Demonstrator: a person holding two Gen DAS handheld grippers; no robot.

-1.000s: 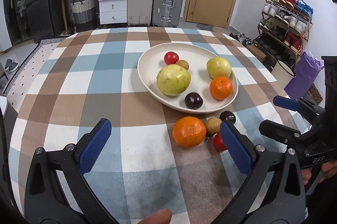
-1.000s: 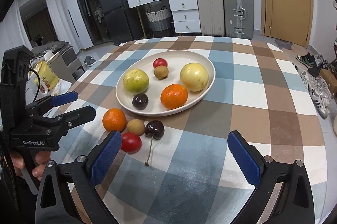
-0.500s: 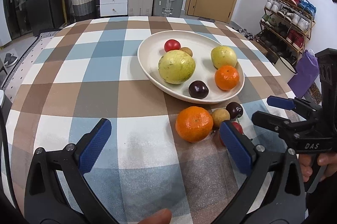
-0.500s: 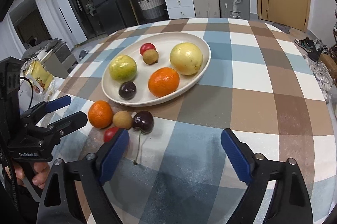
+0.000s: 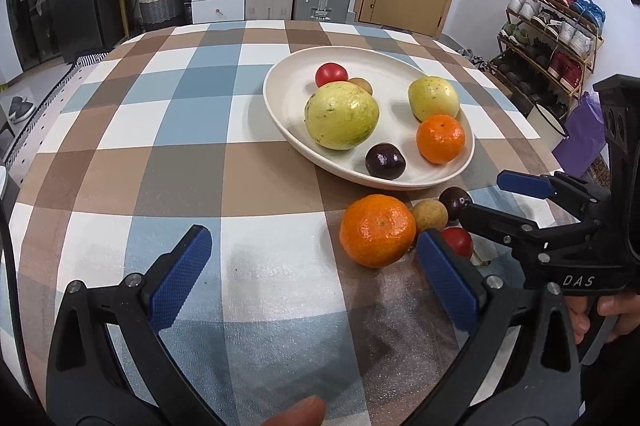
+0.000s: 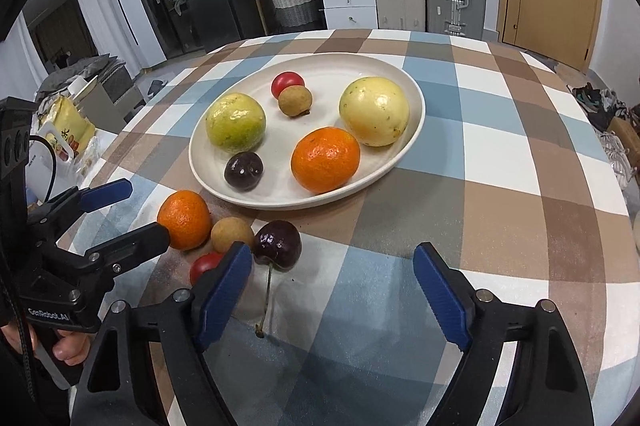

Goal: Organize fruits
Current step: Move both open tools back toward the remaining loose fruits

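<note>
The right gripper (image 6: 332, 290), jaws spread wide, has come closer to the cherry (image 6: 277, 245), with the red tomato (image 6: 205, 266) beside its left finger. The left gripper (image 5: 312, 274), also spread, now stands nearer the loose orange (image 5: 377, 230), in front of the plate (image 5: 288, 93).

The right gripper (image 5: 486, 199), seen from the left wrist camera, carries the white letters "DAS" on its black body beside the handle. The left gripper (image 6: 122, 207), seen from the right wrist camera, bears "GenRobot.AI" in white on its black body above the trigger. The yellow bag (image 6: 66, 129) off the surface's edge has printing too small to make out.
</note>
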